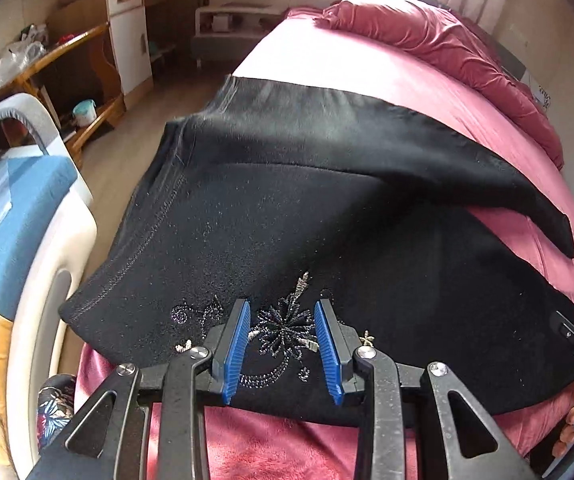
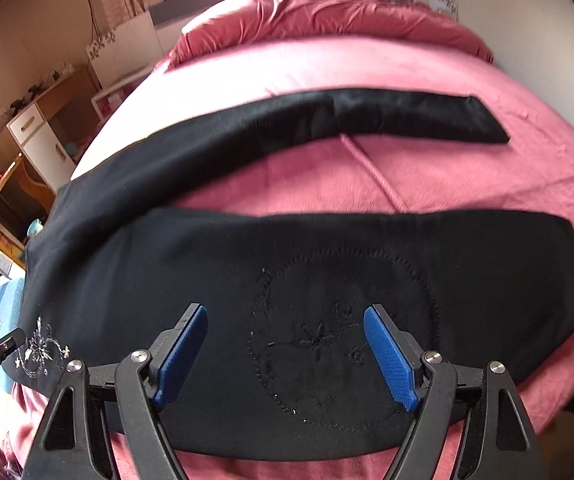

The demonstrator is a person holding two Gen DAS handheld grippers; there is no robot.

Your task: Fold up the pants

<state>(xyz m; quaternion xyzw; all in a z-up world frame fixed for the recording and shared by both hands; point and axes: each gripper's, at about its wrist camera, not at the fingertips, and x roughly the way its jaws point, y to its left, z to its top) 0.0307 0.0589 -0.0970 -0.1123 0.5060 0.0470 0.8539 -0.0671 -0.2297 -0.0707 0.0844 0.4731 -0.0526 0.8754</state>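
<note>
black pants (image 1: 287, 208) lie spread on pink bed (image 1: 367, 80), legs apart. left gripper (image 1: 283, 308) over beaded flower embroidery (image 1: 287, 328), jaws partly apart, nothing clamped. right gripper (image 2: 285, 312) over stitched oval (image 2: 343, 340), jaws wide, empty.

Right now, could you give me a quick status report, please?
Both grippers open above the near leg, left, right. Black pants spread on pink bed, legs apart. Nothing obstructing.

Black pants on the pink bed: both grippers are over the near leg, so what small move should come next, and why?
Probably lower both and pinch the near edge of the black pants. The left gripper and right gripper hang open above the cloth, gripping nothing, and the two legs lie spread apart on the bed.
</note>
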